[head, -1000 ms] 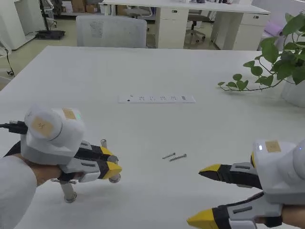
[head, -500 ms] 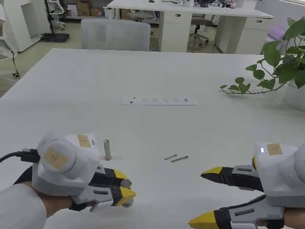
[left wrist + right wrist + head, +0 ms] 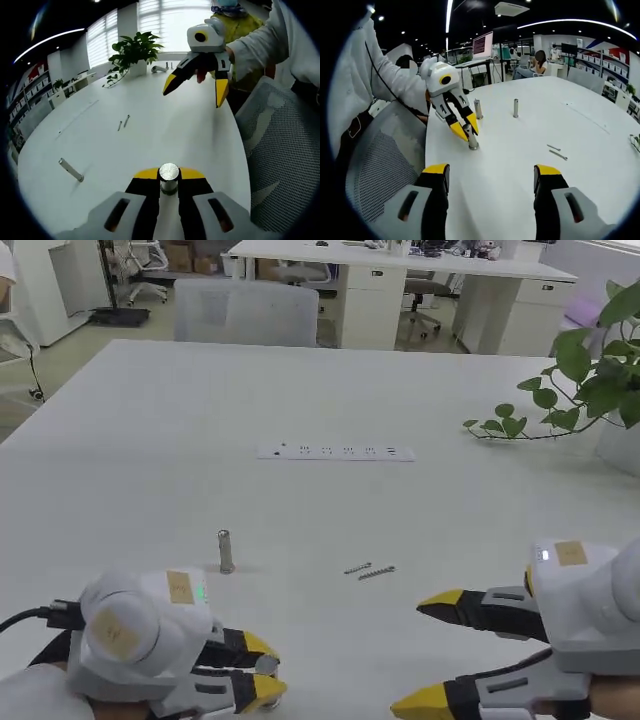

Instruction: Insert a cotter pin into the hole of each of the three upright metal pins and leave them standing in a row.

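Well to the near side of the power strip (image 3: 335, 452), close to the person, the left gripper (image 3: 262, 670) pinches an upright metal pin (image 3: 472, 141) between its jaws, and the pin's foot seems to rest on the white table (image 3: 150, 420). A second pin (image 3: 478, 108) stands just behind that gripper in the right gripper view. A third pin (image 3: 225, 551) stands alone between the gripper and the strip's left end. Two cotter pins (image 3: 366, 569) lie loose, side by side, between the strip and the right gripper (image 3: 428, 652), whose jaws are spread wide and hold nothing. No pin appears to carry a cotter yet, though the holes are too small to make out. By this showing the task is near its start: the pins do not form a row, and every insertion is left to do.
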